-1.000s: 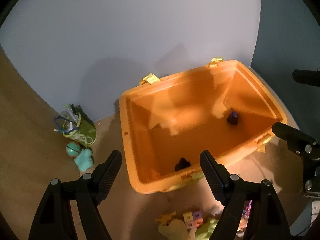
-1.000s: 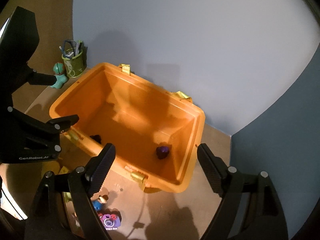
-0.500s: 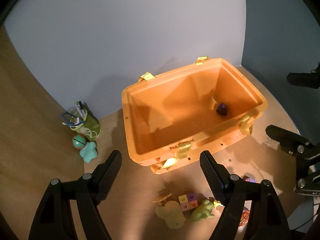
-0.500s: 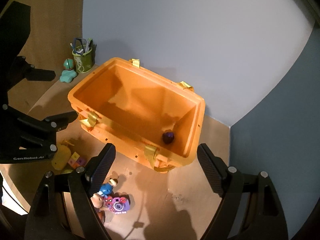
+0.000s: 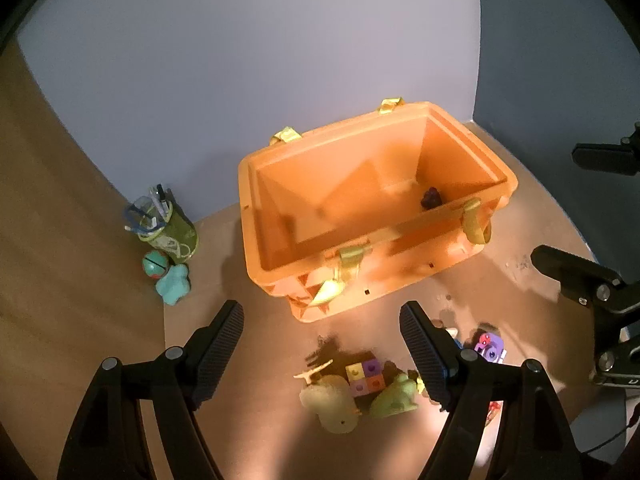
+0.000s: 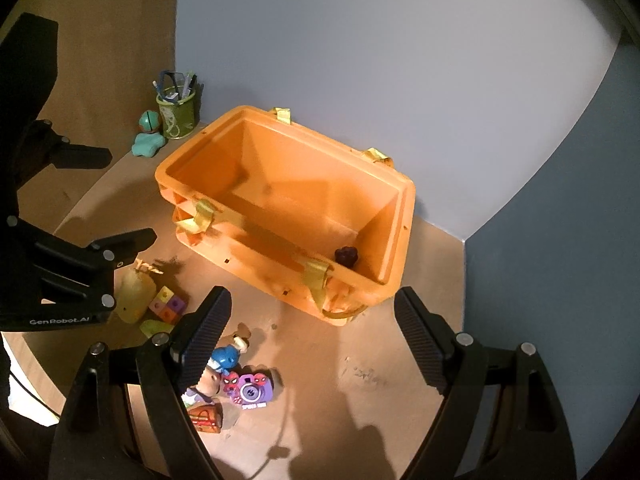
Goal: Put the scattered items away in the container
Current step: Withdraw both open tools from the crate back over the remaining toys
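An orange plastic bin (image 5: 448, 220) (image 6: 400, 232) with yellow latches stands on the brown floor against the wall. A dark purple toy (image 5: 431, 198) (image 6: 346, 256) lies inside it. In front lie scattered toys: a yellow-green squishy toy (image 5: 330, 400) (image 6: 134, 294), a coloured cube block (image 5: 366, 376) (image 6: 168, 305), a green toy (image 5: 394, 396), a purple camera toy (image 6: 252, 391) (image 5: 490, 349) and a blue-helmet figure (image 6: 224, 356). My left gripper (image 5: 322, 346) is open and empty above the floor before the bin. My right gripper (image 6: 312, 334) is open and empty too.
A green pen cup (image 5: 168, 228) (image 6: 176, 114) stands left of the bin by the wall, with a teal ball (image 5: 154, 262) and a teal bone-shaped toy (image 5: 173, 284) (image 6: 148, 146) beside it. A small brown chest toy (image 6: 206, 418) lies near the right gripper.
Both grippers have pulled back and up from over the bin. The bin now sits farther off and the scattered toys on the floor have come into view.
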A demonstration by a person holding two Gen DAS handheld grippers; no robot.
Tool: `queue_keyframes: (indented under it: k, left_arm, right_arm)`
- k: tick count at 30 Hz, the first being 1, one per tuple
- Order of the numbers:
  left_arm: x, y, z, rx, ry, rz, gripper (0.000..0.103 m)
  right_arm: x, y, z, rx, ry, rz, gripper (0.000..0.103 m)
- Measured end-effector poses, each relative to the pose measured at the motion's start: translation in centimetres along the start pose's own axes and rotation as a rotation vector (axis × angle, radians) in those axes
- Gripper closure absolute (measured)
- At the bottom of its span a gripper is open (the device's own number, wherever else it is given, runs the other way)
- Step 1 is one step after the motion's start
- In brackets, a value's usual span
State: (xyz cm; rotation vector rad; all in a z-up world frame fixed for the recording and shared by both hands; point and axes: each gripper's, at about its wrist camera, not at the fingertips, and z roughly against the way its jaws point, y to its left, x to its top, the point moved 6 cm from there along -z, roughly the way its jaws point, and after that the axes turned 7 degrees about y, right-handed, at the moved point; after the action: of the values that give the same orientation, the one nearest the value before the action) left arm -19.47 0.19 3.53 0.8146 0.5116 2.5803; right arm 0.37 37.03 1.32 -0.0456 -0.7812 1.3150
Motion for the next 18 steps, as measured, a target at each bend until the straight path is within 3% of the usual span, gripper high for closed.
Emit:
queue_keyframes:
  k: [18]
  left_arm:
    - [-4.1,-1.2,-0.7,-0.022,0.038,0.023,0.026]
  right_arm:
    - [-3.4,1.6,0.1,0.001,0.048,-0.058,0.021]
